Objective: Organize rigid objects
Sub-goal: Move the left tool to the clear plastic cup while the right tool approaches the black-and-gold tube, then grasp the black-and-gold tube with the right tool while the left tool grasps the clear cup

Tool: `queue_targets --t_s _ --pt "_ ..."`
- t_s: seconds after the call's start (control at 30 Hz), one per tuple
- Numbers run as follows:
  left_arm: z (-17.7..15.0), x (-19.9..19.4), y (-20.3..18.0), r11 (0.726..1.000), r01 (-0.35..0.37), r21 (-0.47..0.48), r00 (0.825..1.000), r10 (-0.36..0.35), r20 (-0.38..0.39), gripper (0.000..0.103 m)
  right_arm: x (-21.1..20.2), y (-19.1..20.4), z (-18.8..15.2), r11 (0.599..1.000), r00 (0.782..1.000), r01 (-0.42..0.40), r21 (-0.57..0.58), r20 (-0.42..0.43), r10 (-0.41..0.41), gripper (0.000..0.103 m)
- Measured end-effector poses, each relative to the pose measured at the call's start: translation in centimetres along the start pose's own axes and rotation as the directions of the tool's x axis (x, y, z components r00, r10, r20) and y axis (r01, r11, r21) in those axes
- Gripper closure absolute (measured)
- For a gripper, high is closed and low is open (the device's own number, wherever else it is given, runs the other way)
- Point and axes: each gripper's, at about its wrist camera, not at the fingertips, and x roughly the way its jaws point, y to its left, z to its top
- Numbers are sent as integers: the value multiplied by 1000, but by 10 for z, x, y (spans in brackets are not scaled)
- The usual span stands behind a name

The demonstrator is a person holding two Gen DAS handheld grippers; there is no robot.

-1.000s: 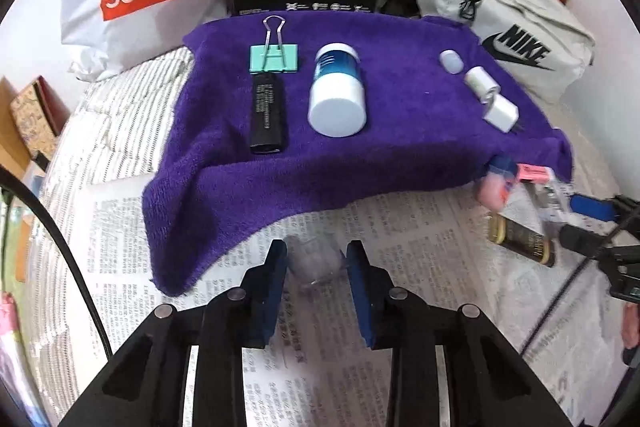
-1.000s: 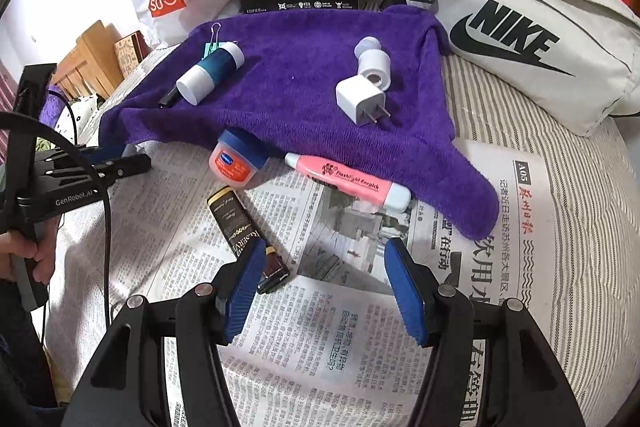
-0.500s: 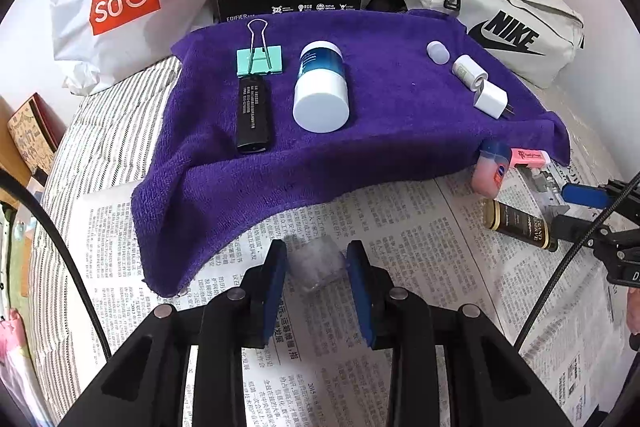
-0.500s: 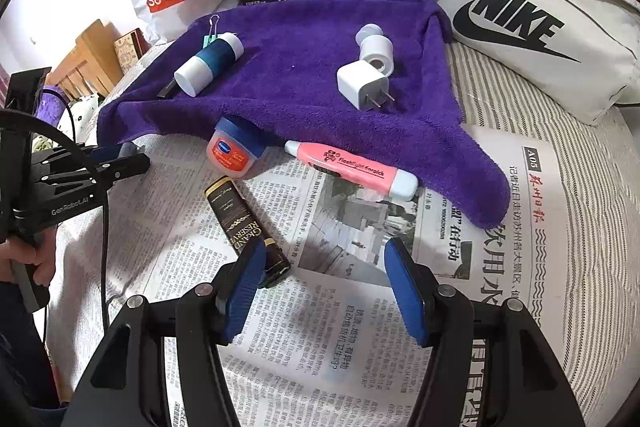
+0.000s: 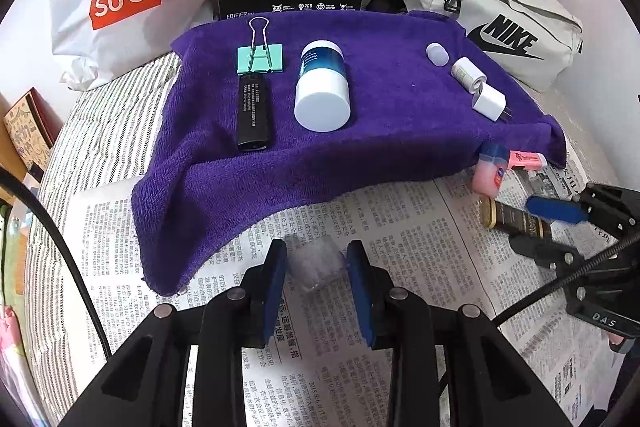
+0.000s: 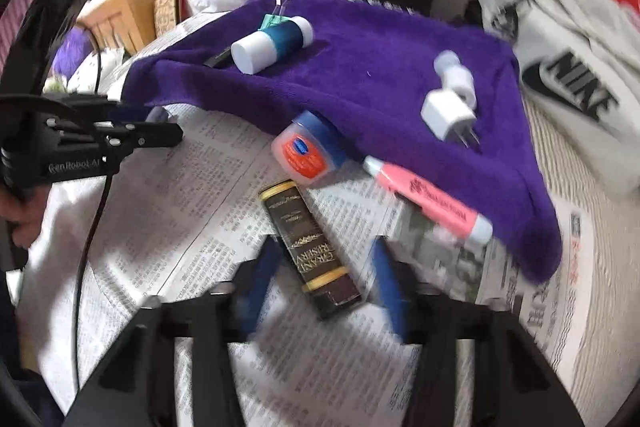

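The right tool (image 6: pixel 320 277) is spread wide with the dark gold-banded tube (image 6: pixel 314 247) lying on the newspaper (image 6: pixel 208 195) right between its fingers. The tube's long axis runs diagonally across the gap, so it'd need a twist to square up. The left tool (image 5: pixel 316 267) is clenched on a small clear plastic thing (image 5: pixel 317 263).

The right gripper (image 6: pixel 320 267) is advancing over the newspaper toward the dark brown, gold-banded rectangular tube (image 6: pixel 312 247), which a second ago lay ahead at about eleven o'clock and is now lying between its spread blue fingers (image 6: pixel 260 273). Its view is blurring as it swings toward ten o'clock. The left gripper (image 5: pixel 316 267), clamped on a small translucent plastic piece (image 5: pixel 318 263), is drawing back toward six o'clock from the purple terry towel (image 5: pixel 360 155).
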Motion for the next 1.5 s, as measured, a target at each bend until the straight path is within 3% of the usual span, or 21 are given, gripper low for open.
queue_targets --t_s 0.2,0.43,0.63,0.87,1.13,1.5 --pt "-1 -1 2 1000 8 -1 1000 -8 0 73 -8 -18 -9 995 1000 -23 93 -19 25 70" --pt "-1 -1 0 1000 7 0 1000 -7 1 73 -4 -10 -5 1000 999 -11 7 -38 11 69" --pt "-1 -2 1 1000 11 -5 1000 -11 -2 73 -3 -11 -1 1000 999 -5 0 -37 5 78" --pt "-6 -4 -1 1000 -13 7 1000 13 1 73 -23 -52 -21 974 989 146 174 -59 -137 78" --pt "-11 -4 -5 1000 -22 21 999 21 28 73 -21 -53 -31 967 982 185 177 -75 -174 77" --pt "-14 -15 -2 999 41 6 998 -41 43 73 -29 -58 -33 968 992 122 218 -35 -117 79"
